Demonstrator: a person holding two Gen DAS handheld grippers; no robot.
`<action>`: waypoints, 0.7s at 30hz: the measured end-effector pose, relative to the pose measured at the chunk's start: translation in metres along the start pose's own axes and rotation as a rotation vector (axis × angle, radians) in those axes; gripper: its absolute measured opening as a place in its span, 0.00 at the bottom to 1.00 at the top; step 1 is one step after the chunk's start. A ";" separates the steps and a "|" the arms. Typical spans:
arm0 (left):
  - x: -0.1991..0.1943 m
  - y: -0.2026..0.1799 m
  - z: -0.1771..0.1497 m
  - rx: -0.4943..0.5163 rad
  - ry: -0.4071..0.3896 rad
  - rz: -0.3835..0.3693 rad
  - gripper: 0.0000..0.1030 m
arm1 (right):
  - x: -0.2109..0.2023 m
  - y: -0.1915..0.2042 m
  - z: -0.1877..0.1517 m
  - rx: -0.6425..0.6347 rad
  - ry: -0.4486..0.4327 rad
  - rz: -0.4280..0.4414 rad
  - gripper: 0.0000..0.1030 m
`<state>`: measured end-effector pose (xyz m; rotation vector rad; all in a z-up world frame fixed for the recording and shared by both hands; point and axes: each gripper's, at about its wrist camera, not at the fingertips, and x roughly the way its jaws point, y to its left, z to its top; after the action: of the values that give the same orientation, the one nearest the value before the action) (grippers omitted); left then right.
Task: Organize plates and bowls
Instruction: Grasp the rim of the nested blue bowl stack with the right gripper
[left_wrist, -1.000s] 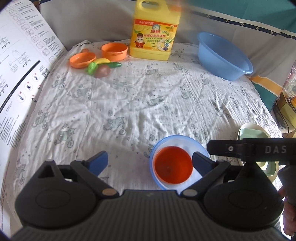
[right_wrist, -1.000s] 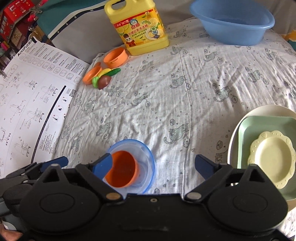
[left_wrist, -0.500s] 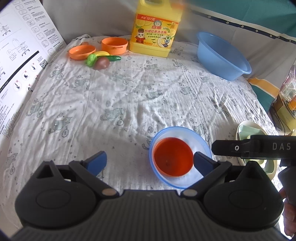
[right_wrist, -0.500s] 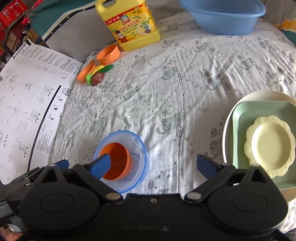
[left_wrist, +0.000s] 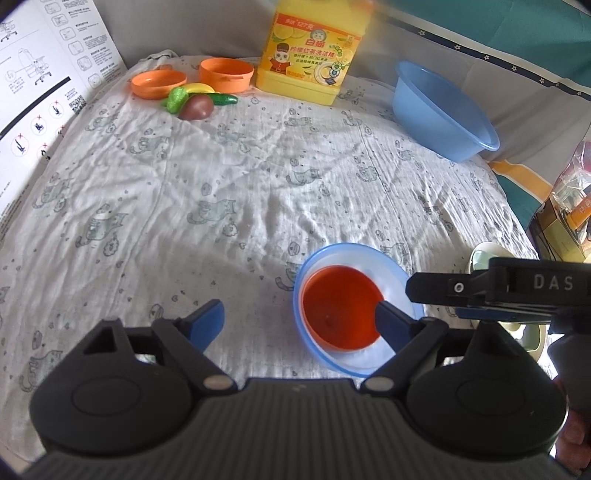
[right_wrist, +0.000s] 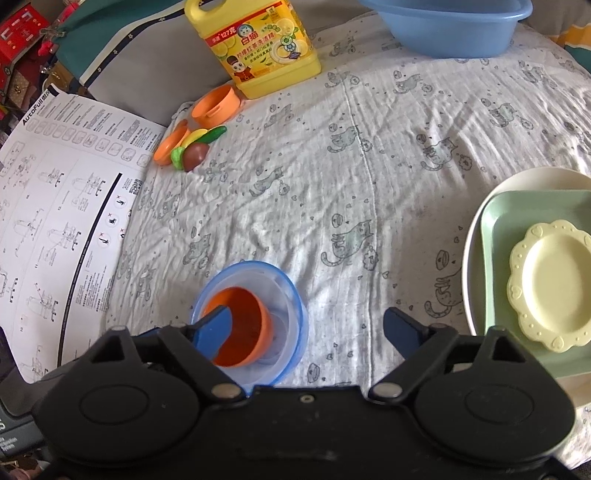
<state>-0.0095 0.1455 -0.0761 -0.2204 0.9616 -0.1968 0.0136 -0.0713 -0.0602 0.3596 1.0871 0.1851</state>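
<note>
An orange bowl (left_wrist: 340, 306) sits upright, nested inside a clear blue-rimmed bowl (left_wrist: 391, 273)

Cloth cover (left_wrist: 258, 192): thin white crinkled fabric, matt, printed with grey cats, ahead of both grippers.
Orange cup (left_wrist: 340, 306): smooth glossy plastic, by the left gripper's (left_wrist: 303, 319) right finger.
Blue-rimmed bowl (right_wrist: 291, 295): translucent plastic, holding the cup.
Blue basin (left_wrist: 443, 114): smooth plastic, dull sheen, far ahead to the right.
Detergent jug (left_wrist: 310, 48): yellow plastic, glossy printed label.
Instruction sheet (right_wrist: 55, 206): matt white paper.
Stacked plates (right_wrist: 546, 280): smooth, satin finish, right of the right gripper (right_wrist: 306, 328).
Gripper bodies: matt black plastic, blue pads.
</note>
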 end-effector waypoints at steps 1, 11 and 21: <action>0.001 0.000 0.000 0.000 0.003 -0.006 0.79 | 0.001 0.000 0.000 0.000 0.001 0.001 0.79; 0.012 0.000 0.001 -0.010 0.041 -0.050 0.44 | 0.013 0.005 0.000 -0.021 0.029 0.020 0.37; 0.017 -0.009 0.002 -0.010 0.078 -0.014 0.27 | 0.015 0.011 -0.001 -0.059 0.018 0.001 0.17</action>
<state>0.0006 0.1325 -0.0860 -0.2300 1.0391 -0.2152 0.0203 -0.0564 -0.0689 0.3062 1.0974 0.2214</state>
